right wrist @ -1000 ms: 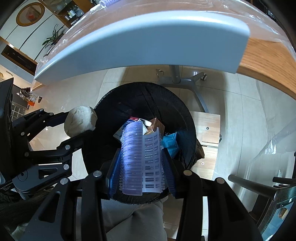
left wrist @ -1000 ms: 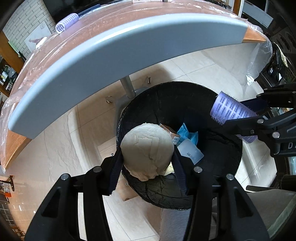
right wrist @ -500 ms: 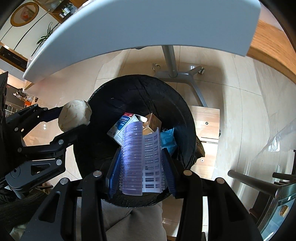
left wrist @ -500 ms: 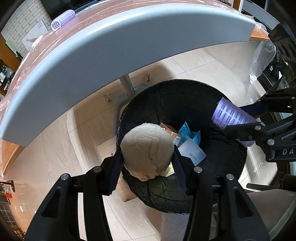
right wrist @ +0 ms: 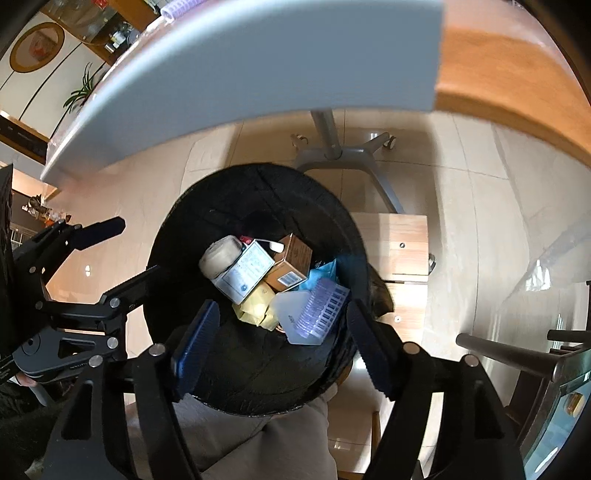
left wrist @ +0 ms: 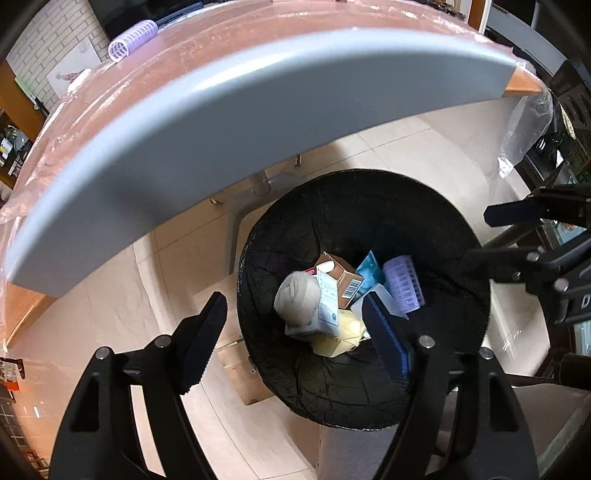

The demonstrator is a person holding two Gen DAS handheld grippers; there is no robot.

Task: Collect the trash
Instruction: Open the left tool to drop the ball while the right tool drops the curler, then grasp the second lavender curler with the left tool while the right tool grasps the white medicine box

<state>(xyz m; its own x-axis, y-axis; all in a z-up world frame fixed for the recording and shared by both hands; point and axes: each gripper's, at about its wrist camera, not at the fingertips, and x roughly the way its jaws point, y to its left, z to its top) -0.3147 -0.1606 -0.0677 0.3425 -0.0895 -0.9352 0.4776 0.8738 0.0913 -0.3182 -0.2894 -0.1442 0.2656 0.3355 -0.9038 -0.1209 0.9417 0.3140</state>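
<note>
A black-lined trash bin (left wrist: 454,236) (right wrist: 192,218) stands on the floor below the table edge. Inside lie a beige paper ball (left wrist: 297,297) (right wrist: 221,256), a purple hair roller (left wrist: 402,286) (right wrist: 323,308), small cartons (left wrist: 338,284) (right wrist: 251,273), a blue wrapper (left wrist: 369,267) and yellow paper (right wrist: 258,306). My left gripper (left wrist: 291,332) is open and empty above the bin. My right gripper (right wrist: 280,341) is open and empty above the bin; it also shows at the right of the left wrist view (left wrist: 487,240). The left gripper shows at the left of the right wrist view (right wrist: 129,251).
The grey-edged wooden table (left wrist: 258,99) (right wrist: 258,66) overhangs the bin; another purple roller (left wrist: 133,35) lies on its plastic cover. The table's pedestal foot (right wrist: 343,155) and a wooden box (right wrist: 399,254) stand behind the bin. A chair frame (right wrist: 509,350) is at right.
Both grippers opened. The paper ball dropped from the left gripper and the purple roller from the right gripper; both now lie in the bin.
</note>
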